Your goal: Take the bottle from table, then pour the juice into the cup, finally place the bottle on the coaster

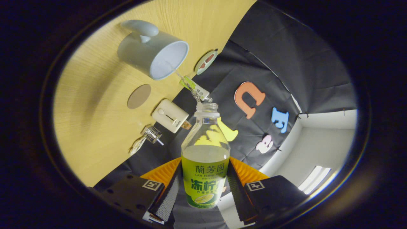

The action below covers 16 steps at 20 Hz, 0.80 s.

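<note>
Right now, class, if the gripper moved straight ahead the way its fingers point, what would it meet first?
The gripper, shut on the bottle, points along the bottle's neck. Beyond the mouth, the black cloth wall looks first; the cup lies off to one side. Depth is uncertain.

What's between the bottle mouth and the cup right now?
In the gripper view, only a small green-tagged packet lies between the bottle mouth and the cup.

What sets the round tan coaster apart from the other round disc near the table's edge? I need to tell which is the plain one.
The tan coaster is plain and one colour; the disc has a pale rim and a red-brown picture. The coaster lies beside the white box, inboard on the table; the disc lies beyond the cup, at the table's edge. Both are flat, round and bare. The gripper is shut on the bottle.
</note>
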Tool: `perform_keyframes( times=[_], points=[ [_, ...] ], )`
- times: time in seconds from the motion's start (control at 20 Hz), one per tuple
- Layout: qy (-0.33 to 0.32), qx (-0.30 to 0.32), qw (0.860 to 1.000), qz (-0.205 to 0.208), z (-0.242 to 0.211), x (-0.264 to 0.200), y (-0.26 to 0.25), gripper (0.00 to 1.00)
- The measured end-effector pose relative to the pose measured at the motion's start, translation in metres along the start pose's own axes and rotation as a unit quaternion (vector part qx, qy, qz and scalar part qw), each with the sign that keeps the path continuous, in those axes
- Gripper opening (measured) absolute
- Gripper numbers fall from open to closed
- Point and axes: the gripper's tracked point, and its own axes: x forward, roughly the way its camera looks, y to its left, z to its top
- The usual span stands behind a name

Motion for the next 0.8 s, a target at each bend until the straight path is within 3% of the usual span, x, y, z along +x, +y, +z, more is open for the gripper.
perform_keyframes(
  times=[0.8],
  points=[
    [0.000, -0.034, 0.999, -0.023, -0.001, 0.005, -0.015, 0.82]
  ],
)
